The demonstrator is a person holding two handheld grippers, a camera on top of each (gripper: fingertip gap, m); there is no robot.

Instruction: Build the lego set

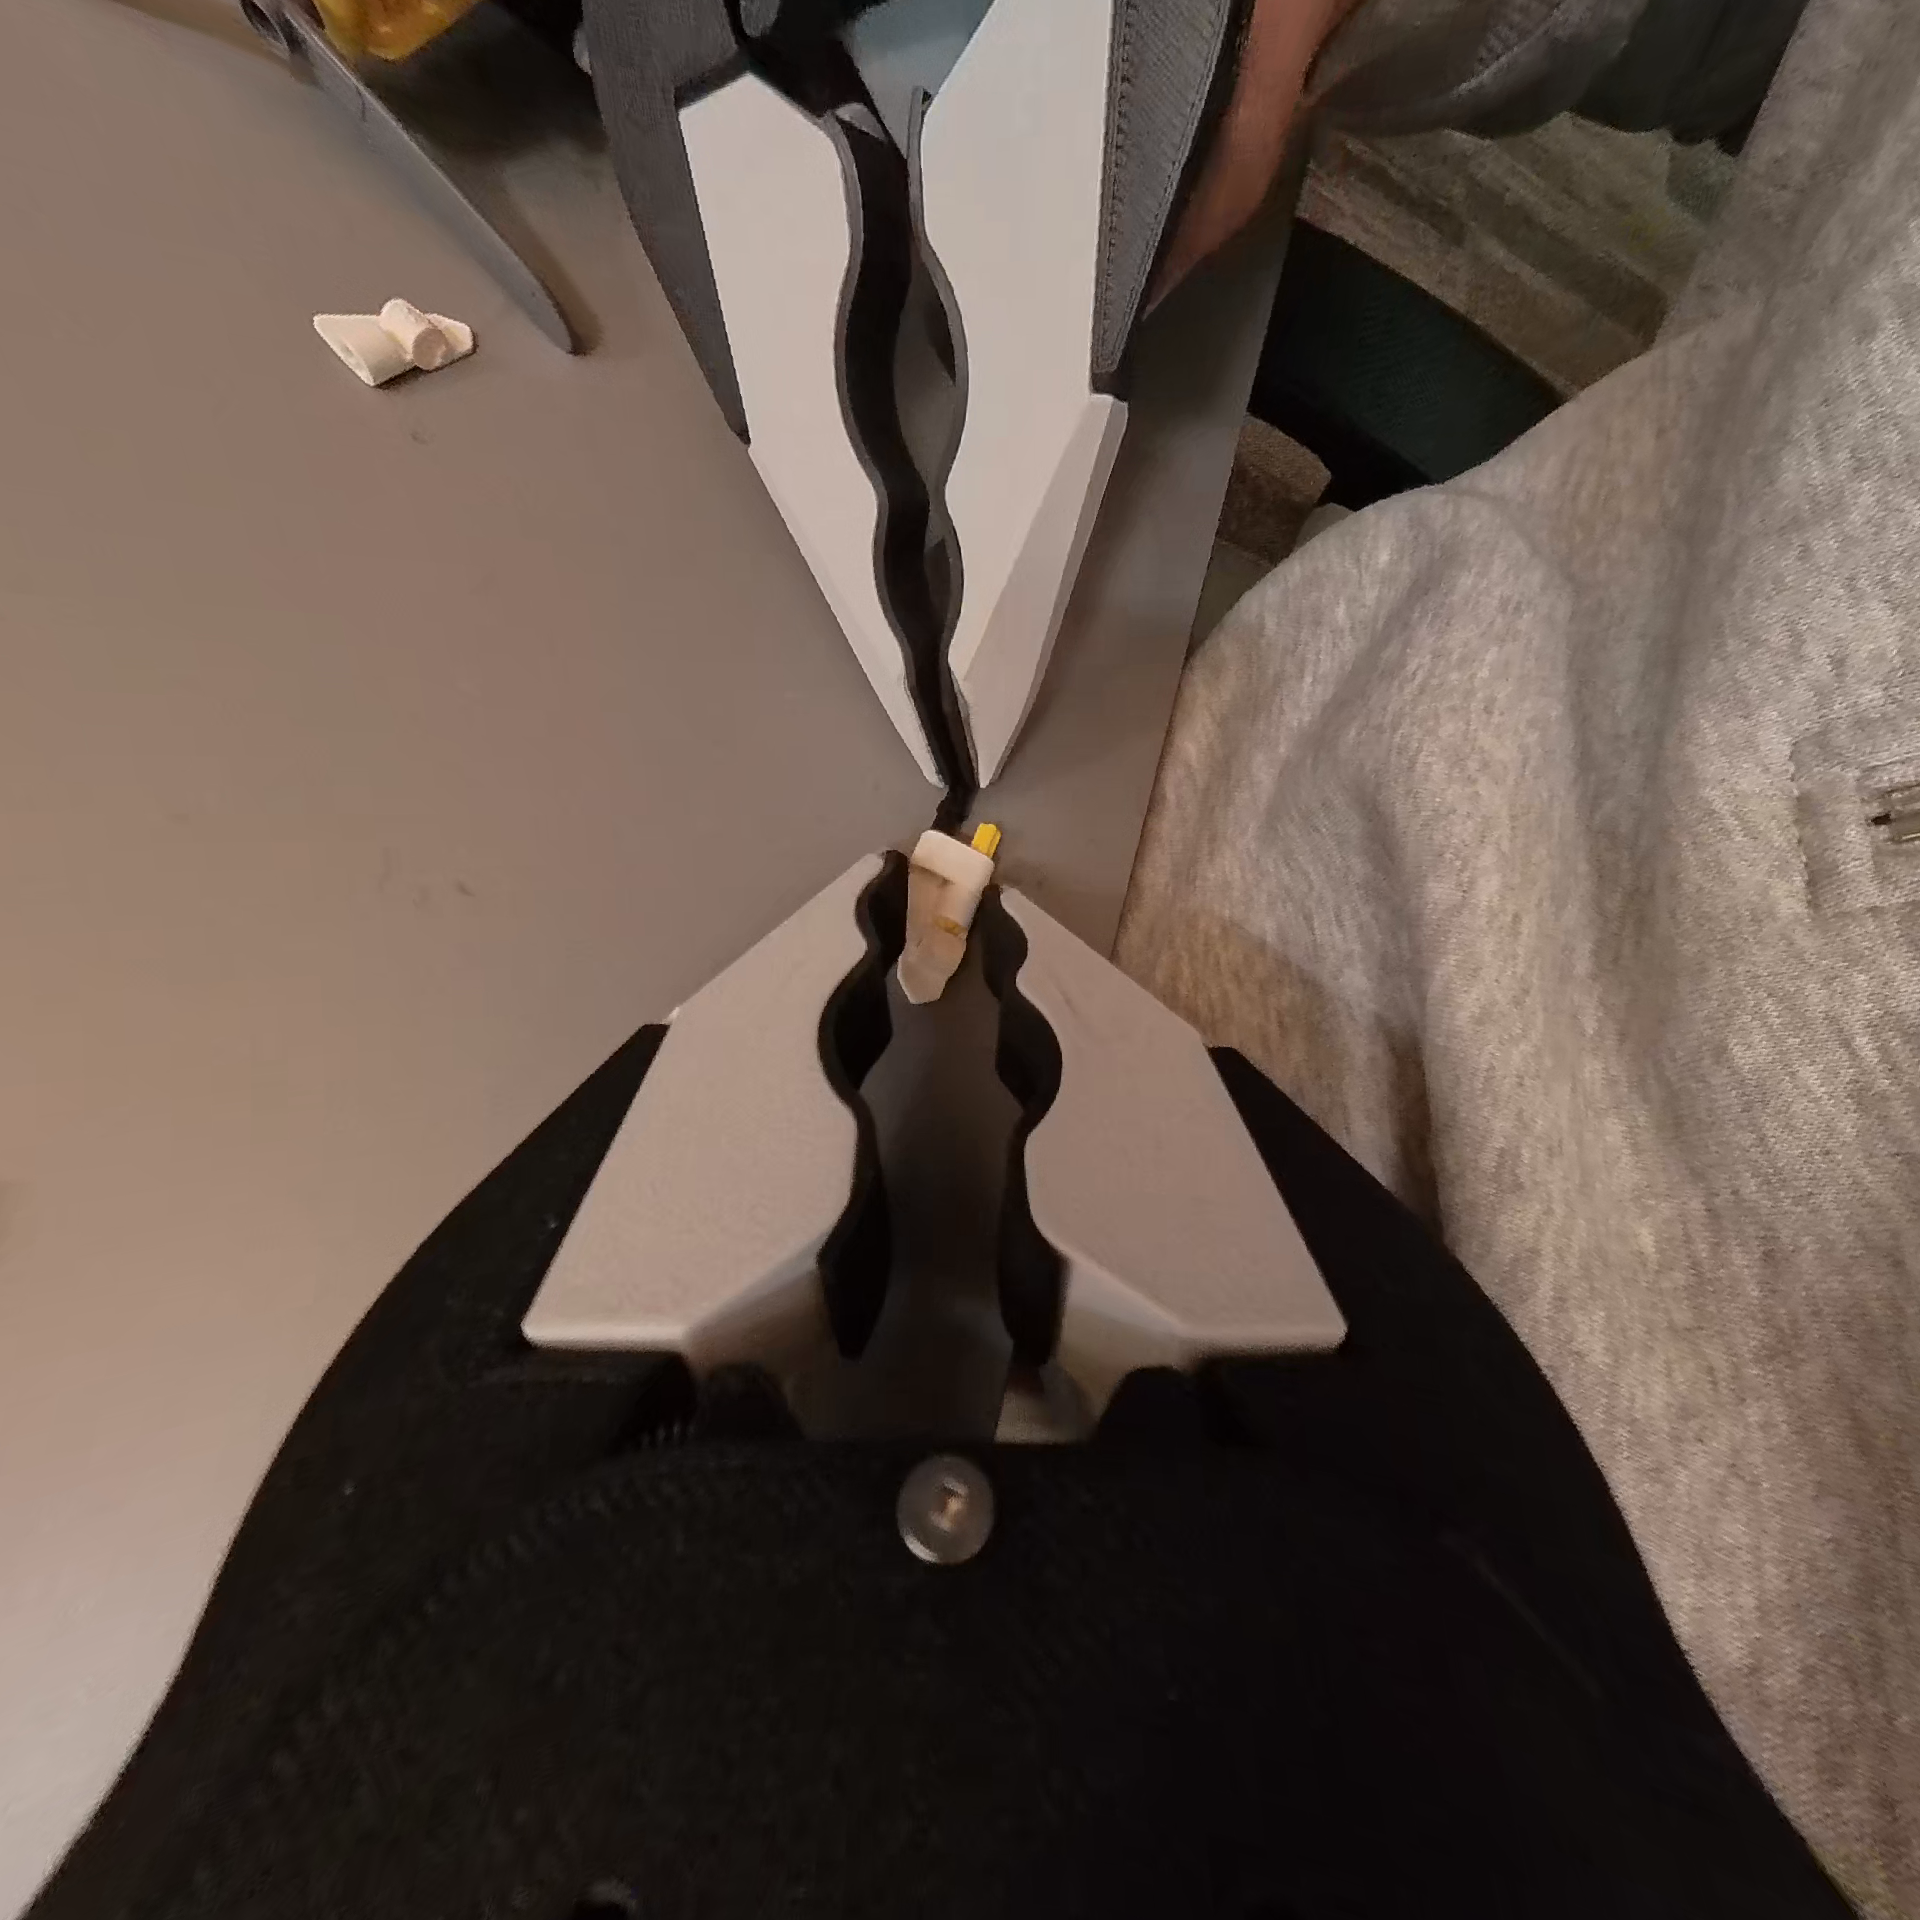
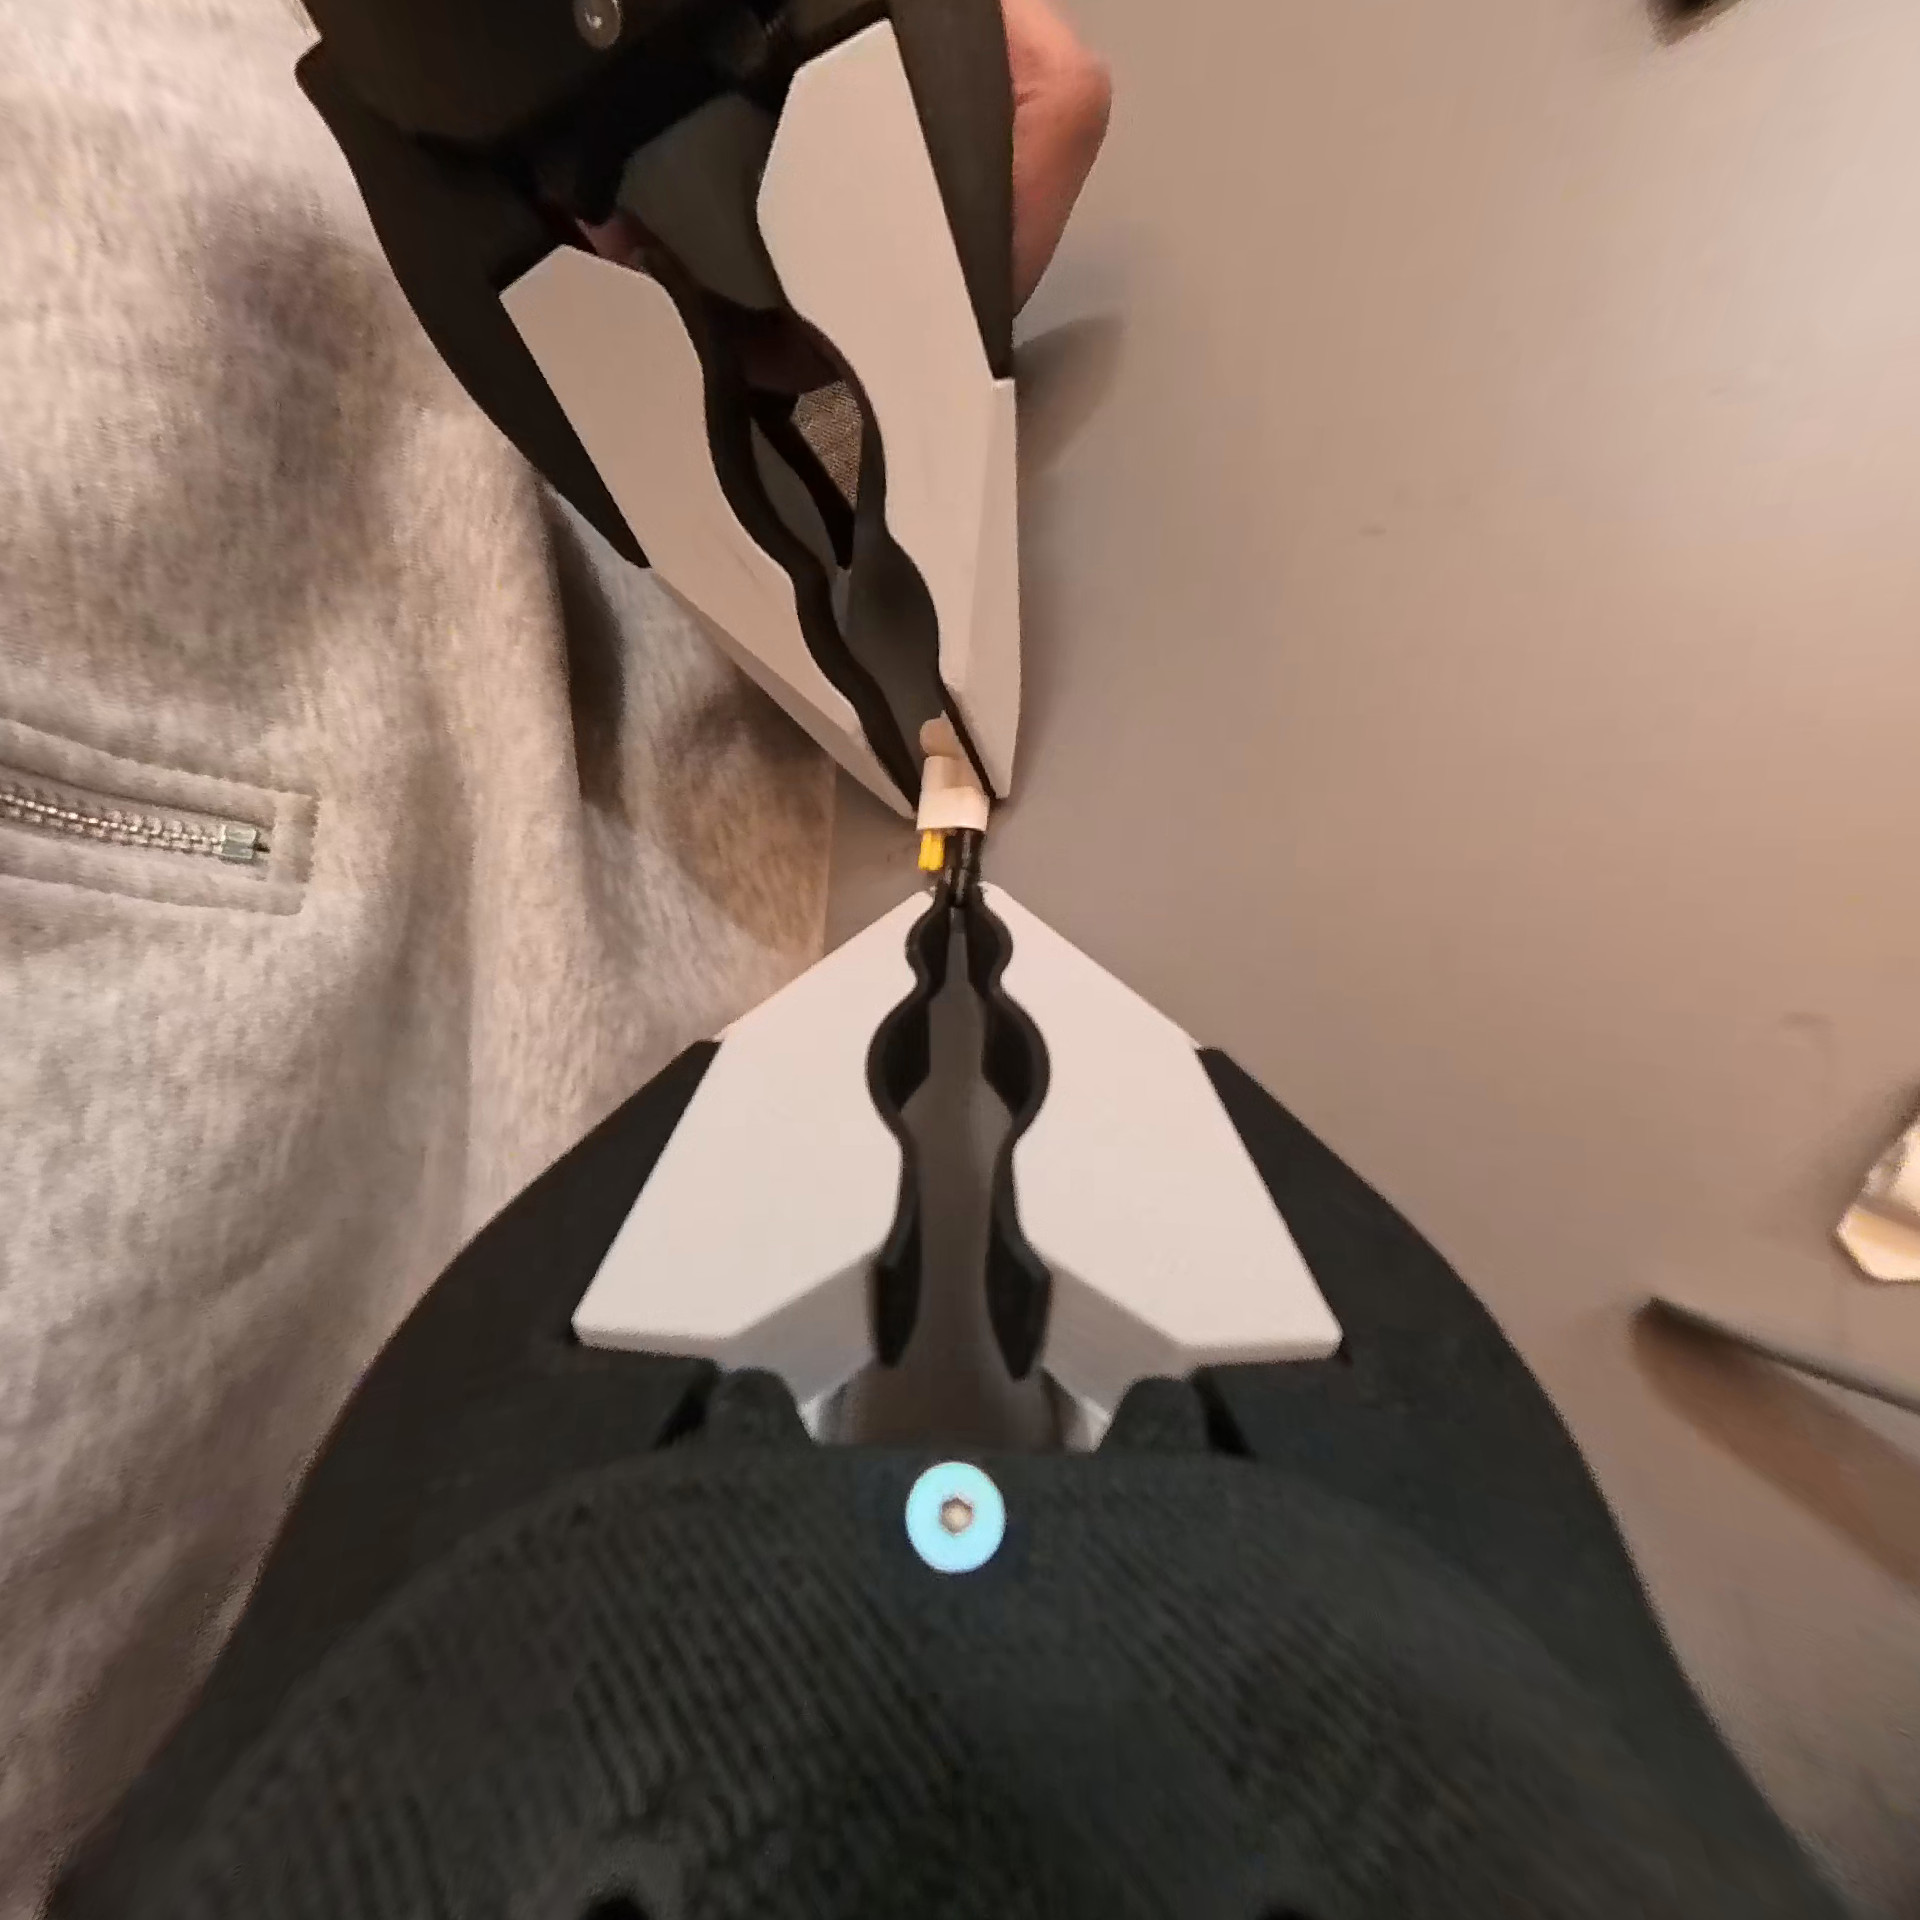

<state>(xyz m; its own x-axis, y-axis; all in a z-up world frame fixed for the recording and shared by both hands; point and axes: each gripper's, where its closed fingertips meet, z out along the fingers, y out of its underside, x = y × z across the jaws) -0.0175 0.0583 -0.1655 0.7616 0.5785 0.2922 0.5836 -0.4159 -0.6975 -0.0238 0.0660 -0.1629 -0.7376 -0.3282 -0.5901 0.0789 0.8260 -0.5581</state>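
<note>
My left gripper (image 1: 940,878) is shut on a small white lego piece (image 1: 933,920) with a yellow pin (image 1: 986,837) sticking out of its end. My right gripper (image 2: 961,896) is shut on a thin small black piece (image 2: 966,860) and meets the white piece tip to tip. In the left wrist view the right gripper (image 1: 953,774) comes in from the top. In the right wrist view the left gripper (image 2: 951,800) comes in from the top with the white piece (image 2: 943,781) and yellow pin (image 2: 931,852). Both are held just above the grey table (image 1: 312,727) near its edge.
Loose white lego pieces (image 1: 395,338) lie on the table at the far left. A dark grey bar (image 1: 447,208) and a yellow object (image 1: 400,26) sit behind them. A pale piece (image 2: 1886,1210) shows at the right edge. A person in a grey hoodie (image 1: 1558,831) sits at the table edge. Left and right tips are no more than a few centimetres apart. Both grippers' tips are roughly 15 cm from the dark grey bar (image 1: 447,208).
</note>
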